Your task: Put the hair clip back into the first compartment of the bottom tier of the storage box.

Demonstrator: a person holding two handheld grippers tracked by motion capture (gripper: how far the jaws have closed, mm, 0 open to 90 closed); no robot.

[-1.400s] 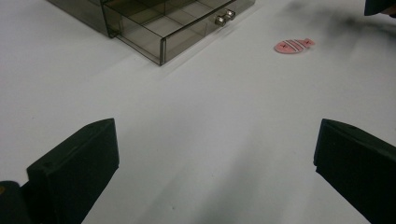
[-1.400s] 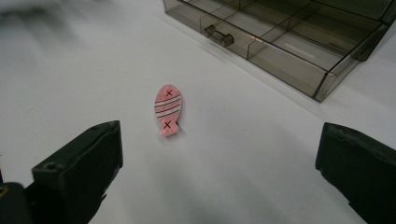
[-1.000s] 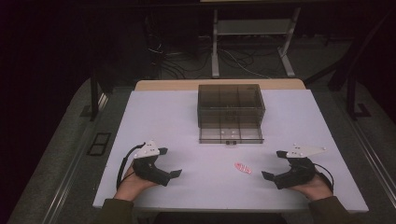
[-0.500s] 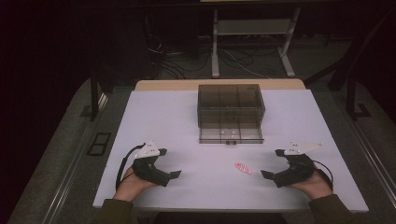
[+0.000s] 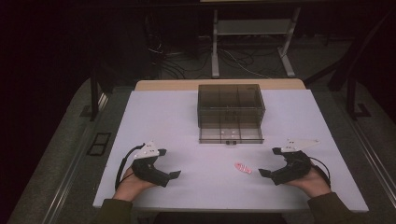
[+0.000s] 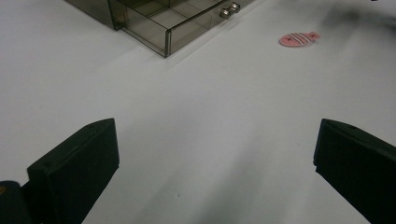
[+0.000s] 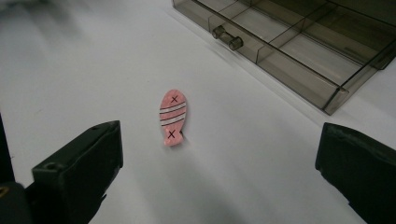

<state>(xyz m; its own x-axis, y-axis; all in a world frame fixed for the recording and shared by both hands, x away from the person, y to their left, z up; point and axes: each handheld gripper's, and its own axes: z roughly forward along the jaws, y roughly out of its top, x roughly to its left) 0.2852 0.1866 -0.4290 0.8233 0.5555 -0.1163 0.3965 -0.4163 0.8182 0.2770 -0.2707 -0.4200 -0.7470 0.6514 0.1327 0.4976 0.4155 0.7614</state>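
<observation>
A pink fish piece [image 7: 172, 117] lies flat on the white table [image 5: 177, 121], between the open drawer [image 5: 230, 134] and the right gripper [image 5: 267, 173], whose fingers stand wide apart. The thin piece could slide away under a shallow pinch.

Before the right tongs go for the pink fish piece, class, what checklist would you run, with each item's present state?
1. Right tongs open: ok, jaws stand wide apart.
2. Pink fish piece lying free on the white table, nothing touching it: ok.
3. Fish ahead of the right tongs, between the jaws' line: ok.
4. Drawer of the smoky plastic box pulled open: ok.
5. Left tongs open and apart from the fish: ok.
6. Drawer compartments free of contents: cannot tell.
</observation>
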